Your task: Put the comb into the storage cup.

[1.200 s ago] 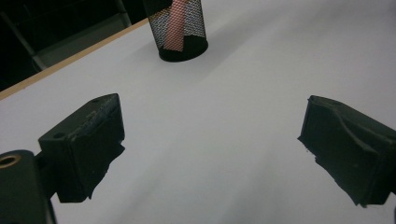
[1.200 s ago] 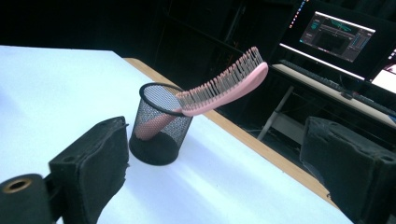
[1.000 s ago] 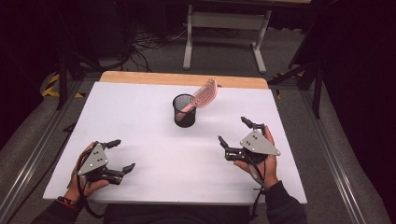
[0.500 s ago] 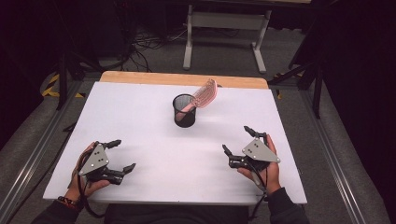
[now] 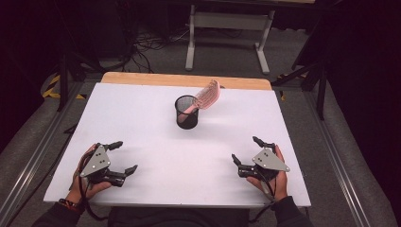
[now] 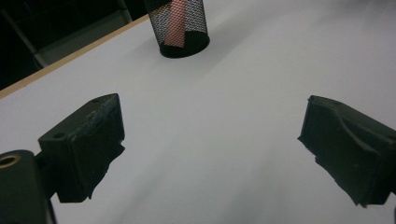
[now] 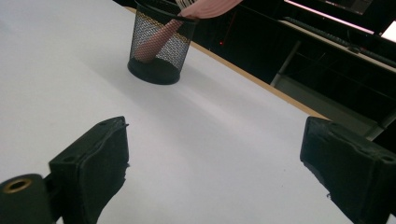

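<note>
Pink comb (image 5: 208, 97) — handle down in black mesh cup (image 5: 187, 112) | left claw (image 5: 124, 156) wide | right claw (image 5: 246, 150) wide — both empty

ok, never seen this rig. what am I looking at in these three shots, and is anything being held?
No robot arm here: a person holds a hand-operated pair of tongs in each hand. The high view looks down from above the person's side of the white table; the left tongs and right tongs rest near its front edge. The other two pictures come from cameras riding on each pair of tongs, looking along their two black jaws. On the table stands a black mesh cup with a pink comb leaning out of it, handle down inside. Both pairs of tongs have their jaws spread wide with bare table between them, so nothing is held.
</note>
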Demonstrator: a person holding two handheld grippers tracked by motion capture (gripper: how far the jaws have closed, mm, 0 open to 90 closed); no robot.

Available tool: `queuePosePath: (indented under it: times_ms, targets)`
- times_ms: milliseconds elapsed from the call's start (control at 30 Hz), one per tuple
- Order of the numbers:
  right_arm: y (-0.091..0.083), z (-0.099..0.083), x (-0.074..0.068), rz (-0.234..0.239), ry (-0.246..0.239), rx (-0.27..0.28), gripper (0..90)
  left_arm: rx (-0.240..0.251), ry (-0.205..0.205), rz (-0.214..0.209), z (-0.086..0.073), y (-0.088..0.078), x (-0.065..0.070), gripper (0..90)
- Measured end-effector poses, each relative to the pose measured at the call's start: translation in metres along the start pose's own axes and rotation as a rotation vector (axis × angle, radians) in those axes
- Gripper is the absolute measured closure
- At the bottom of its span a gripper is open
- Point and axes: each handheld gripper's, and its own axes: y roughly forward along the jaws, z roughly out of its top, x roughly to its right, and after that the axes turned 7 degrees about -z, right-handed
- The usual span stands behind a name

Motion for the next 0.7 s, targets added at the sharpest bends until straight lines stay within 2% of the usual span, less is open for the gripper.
queuePosePath:
  times_ms: [67,167,333,400,567,700]
  targets:
    - [-0.0016,-0.0049,0.0006,0.002,0.001,-0.011,8.4,0.003,0.000,0.002,0.0003,-0.0001,-0.0005,7.2]
    - [-0.0048,-0.0068,0.0009,0.016,0.031,-0.006,8.0,0.004,-0.001,0.006,0.0016,-0.0003,-0.0013,7.2]
    - [-0.0030,-0.0073,-0.0028,0.036,0.027,-0.011,7.0,0.006,-0.008,0.016,0.0019,-0.0005,-0.0009,7.2]
    - [-0.0032,-0.0079,-0.0042,0.029,0.017,-0.009,7.1,0.008,-0.009,0.009,0.0021,0.0000,-0.0002,7.2]
    - [-0.0041,-0.0094,-0.0043,0.027,0.029,-0.021,7.0,0.020,0.000,0.009,0.0043,0.0009,-0.0001,7.1]
    - [-0.0046,-0.0078,-0.0052,0.016,0.033,-0.009,7.0,0.015,0.007,0.011,0.0033,-0.0008,0.0007,7.1]
